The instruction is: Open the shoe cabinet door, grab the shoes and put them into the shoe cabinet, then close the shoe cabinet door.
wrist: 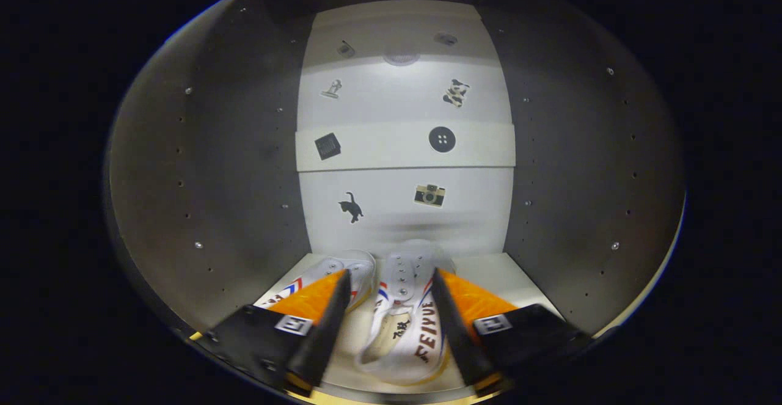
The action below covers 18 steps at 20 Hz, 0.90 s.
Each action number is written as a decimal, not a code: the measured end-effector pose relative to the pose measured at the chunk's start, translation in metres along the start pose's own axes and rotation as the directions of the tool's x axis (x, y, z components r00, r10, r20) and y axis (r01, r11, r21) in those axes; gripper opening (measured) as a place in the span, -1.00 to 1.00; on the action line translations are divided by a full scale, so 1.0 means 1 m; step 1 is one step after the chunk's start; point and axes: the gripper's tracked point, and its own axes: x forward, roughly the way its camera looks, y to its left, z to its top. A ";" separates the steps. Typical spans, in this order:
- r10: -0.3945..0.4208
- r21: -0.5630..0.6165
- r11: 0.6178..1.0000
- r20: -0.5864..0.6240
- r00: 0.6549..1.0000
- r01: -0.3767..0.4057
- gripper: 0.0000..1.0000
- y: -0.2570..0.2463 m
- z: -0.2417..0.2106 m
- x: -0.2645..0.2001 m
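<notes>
I am looking into the shoe cabinet, at its white back panel [403, 215] and white floor [489, 270]. Two white canvas shoes with red and blue stripes lie on that floor, toes toward the back. The right shoe [406, 325] lies between my fingers, and a strip of floor shows between it and the left finger. The left shoe [354, 267] rests beside it, partly hidden behind the left finger. My gripper [390, 272] is open just above the shoes, its fingers pressing on neither.
Grey side walls [244, 167] [574, 167] with rows of small holes close in on both sides. A white shelf edge [403, 145] crosses the back above the shoes. Small stickers dot the back panel. The cabinet's front edge [391, 396] runs under my fingers.
</notes>
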 end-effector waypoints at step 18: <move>0.066 -0.082 0.995 0.222 0.973 -0.048 0.95 -0.006 0.034 -0.370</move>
